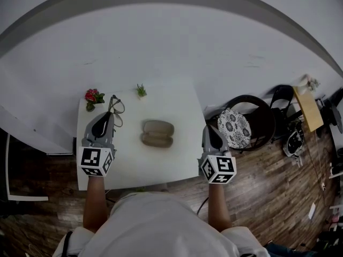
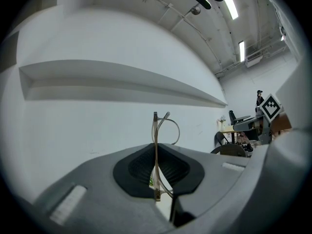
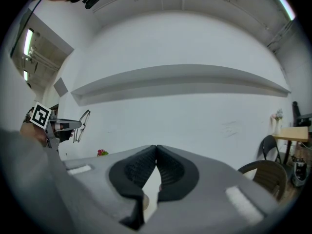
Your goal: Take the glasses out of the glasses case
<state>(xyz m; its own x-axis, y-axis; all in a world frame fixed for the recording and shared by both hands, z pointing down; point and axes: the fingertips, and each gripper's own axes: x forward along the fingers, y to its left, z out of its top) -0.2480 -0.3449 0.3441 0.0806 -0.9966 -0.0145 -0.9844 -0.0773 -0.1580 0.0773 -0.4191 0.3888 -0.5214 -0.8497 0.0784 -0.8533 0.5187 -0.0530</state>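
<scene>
— How do the glasses [image 1: 116, 107] look?
— Thin wire frame, rounded lenses, held up over the far left of the white table [image 1: 177, 167]. They're apart from the oval grey case [image 1: 157, 133], which lies open in two halves at mid-table.
— And the grippers?
— The left gripper [image 1: 109, 114] has its ribbed black pads [image 2: 136, 167] clamped on the frame. The right gripper [image 1: 208, 130] is closed on nothing.

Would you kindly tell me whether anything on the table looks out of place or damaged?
Nothing stands out. The glasses case lies open in the middle of the table, the glasses are clamped in the left gripper, and the red flowers and green plant stand upright near the far edge. The right gripper is shut and empty.
</scene>
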